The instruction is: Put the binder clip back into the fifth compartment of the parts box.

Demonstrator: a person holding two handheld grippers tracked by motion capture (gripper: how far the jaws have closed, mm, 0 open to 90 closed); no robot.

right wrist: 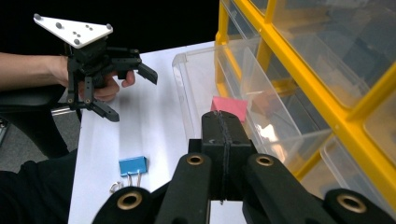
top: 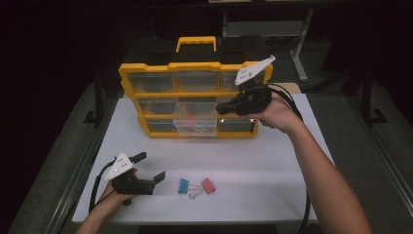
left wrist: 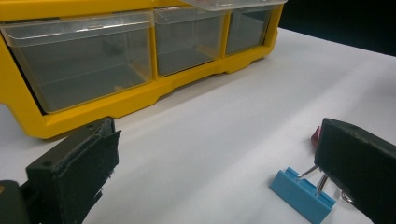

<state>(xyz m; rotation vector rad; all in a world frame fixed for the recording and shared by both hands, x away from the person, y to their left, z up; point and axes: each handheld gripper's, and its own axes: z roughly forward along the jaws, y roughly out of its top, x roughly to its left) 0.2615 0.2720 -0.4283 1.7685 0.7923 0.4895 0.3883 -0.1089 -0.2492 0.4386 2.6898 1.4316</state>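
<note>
While a pink clip (right wrist: 229, 108) apparently lies in the drawer (top: 196, 124), centre frame, the right gripper (right wrist: 223, 126) is clenched empty, the left gripper (top: 148, 171) gapes, and two clips (top: 196, 186) remain, lower centre.

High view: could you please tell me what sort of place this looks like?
Probably a lab or workshop bench: a white table with a yellow drawer organizer, binder clips, and dark desk frames behind.

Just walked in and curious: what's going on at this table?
A person is sorting binder clips into a yellow organizer. The right gripper, shut and empty, hangs over the pulled-out drawer, which has a pink clip in it. The left gripper is open beside the blue clip and another pink clip on the table.
</note>
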